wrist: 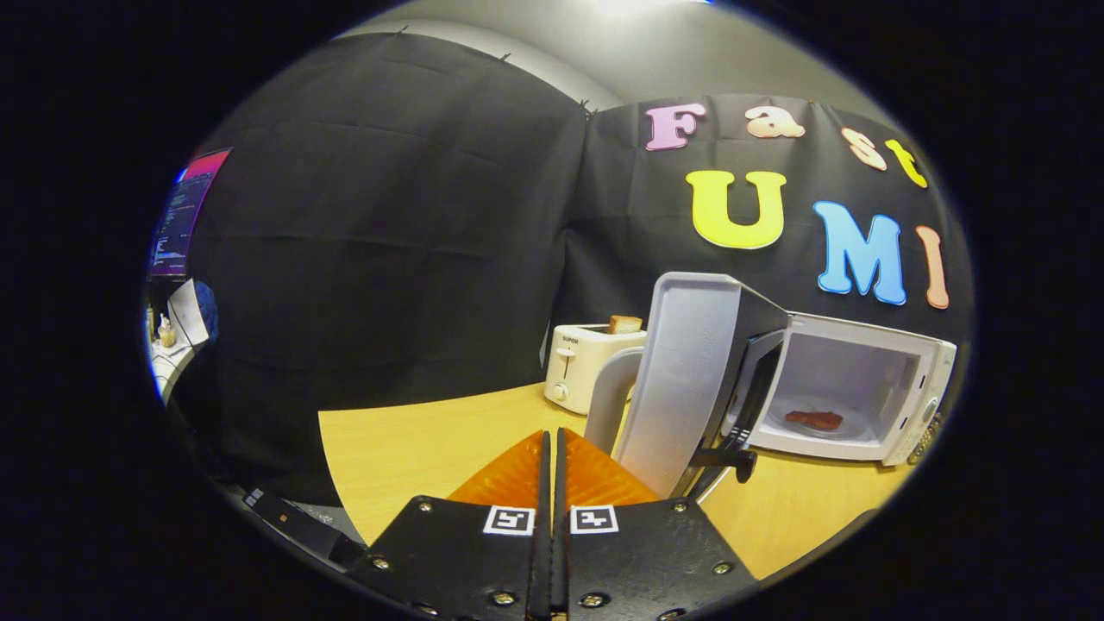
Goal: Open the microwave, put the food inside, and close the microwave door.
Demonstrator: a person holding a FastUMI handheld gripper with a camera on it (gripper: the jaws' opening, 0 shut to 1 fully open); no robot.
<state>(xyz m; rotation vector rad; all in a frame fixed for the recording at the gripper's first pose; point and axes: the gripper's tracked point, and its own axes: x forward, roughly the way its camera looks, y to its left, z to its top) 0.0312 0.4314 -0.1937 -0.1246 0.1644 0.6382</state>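
food beyond closed claw

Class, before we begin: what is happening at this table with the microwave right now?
A person's hand-held gripper sits over the yellow wooden table with its fingers closed together, holding nothing. Just ahead of them, the white microwave stands with its grey door swung open. The reddish-brown food already lies on the plate inside. A white toaster with a slice of bread stands behind the door. Closing the door seems to be the step left.
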